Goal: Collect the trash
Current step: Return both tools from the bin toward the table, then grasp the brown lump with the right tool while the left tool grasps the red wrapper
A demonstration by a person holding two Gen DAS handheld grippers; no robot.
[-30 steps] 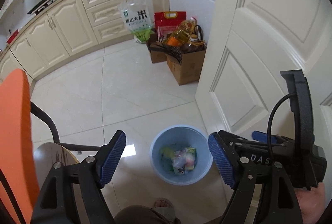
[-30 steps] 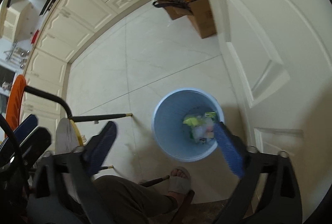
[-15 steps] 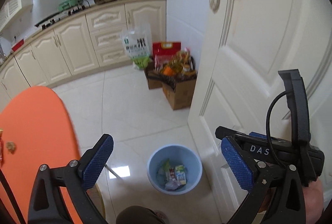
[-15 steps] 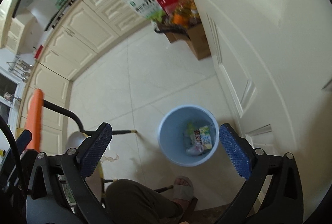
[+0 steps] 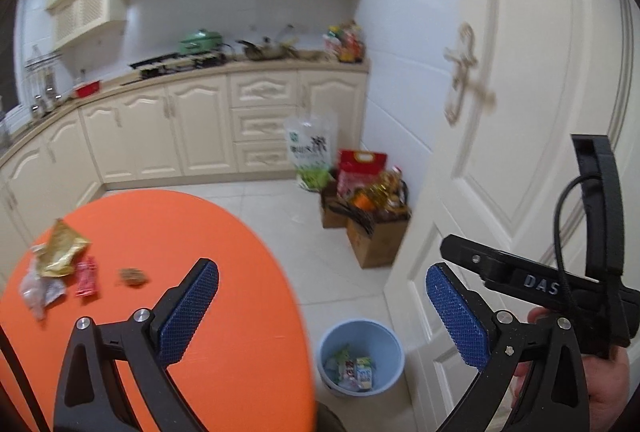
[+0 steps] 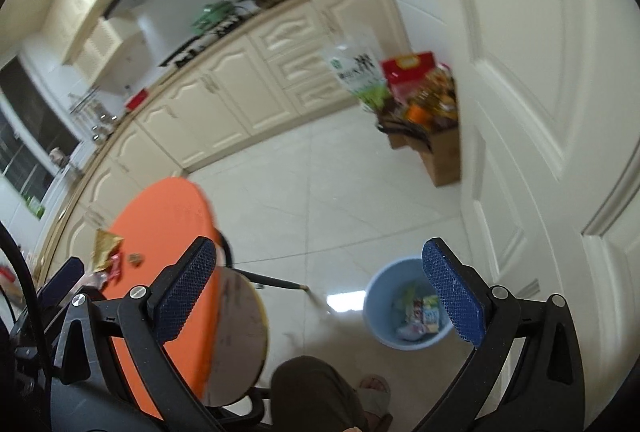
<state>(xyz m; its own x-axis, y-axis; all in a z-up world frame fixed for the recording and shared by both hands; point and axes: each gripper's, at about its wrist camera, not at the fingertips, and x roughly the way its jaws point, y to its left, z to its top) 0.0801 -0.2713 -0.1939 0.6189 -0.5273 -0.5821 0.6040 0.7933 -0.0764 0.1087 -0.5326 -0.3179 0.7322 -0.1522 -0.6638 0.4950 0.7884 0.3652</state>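
Both grippers, left gripper (image 5: pixel 322 306) and right gripper (image 6: pixel 320 292), are shown with fingers spread and empty; the gold wrapper (image 5: pixel 64 248), at the left of the frame on the orange table (image 5: pixel 168 228), is best pinched flat next.

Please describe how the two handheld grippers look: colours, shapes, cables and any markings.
Both the left gripper and the right gripper have black angular frames, silver bolts and blue cross-hatched pads. In the left view, a black cable loops over a black block marked "DAS".
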